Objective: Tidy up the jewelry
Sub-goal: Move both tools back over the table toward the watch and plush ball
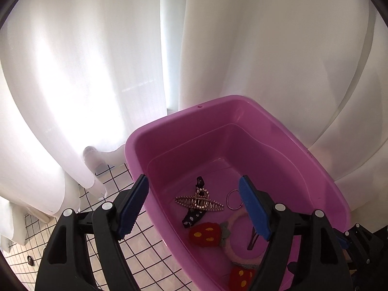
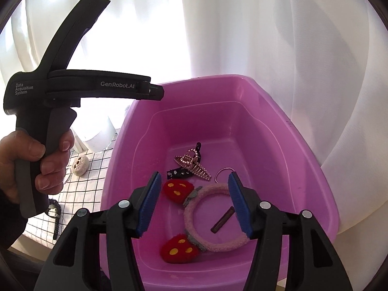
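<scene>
While both tools hover above the pink basin (image 2: 286, 131), neither carries anything: the left hand-held gripper (image 1: 194, 208) has its jaws spread wide and empty, straddling the basin's near-left wall, and the right hand-held gripper (image 2: 194, 203) is likewise agape and empty over the basin's interior. Collected on the basin floor are the jewelry pieces: a gold claw clip (image 2: 191, 163) lying across a dark spotted strap (image 2: 180, 172), a thin metal ring (image 2: 224, 172) just beside them, a fuzzy pink headband (image 2: 213, 245) with two red, yellow-spotted ears (image 2: 178, 189), and a small dark bar clip (image 2: 223, 219) inside the headband's loop. Gathering everything in one walled container likely keeps small pieces from scattering. Left on the grid-patterned surface (image 2: 82, 189) outside the basin are a pale round plush item (image 2: 78, 166) and a dark wristwatch (image 2: 55, 215); these probably remain to be sorted. A bare hand (image 2: 31, 160) grips the left tool's handle, held high to clear the rim.
</scene>
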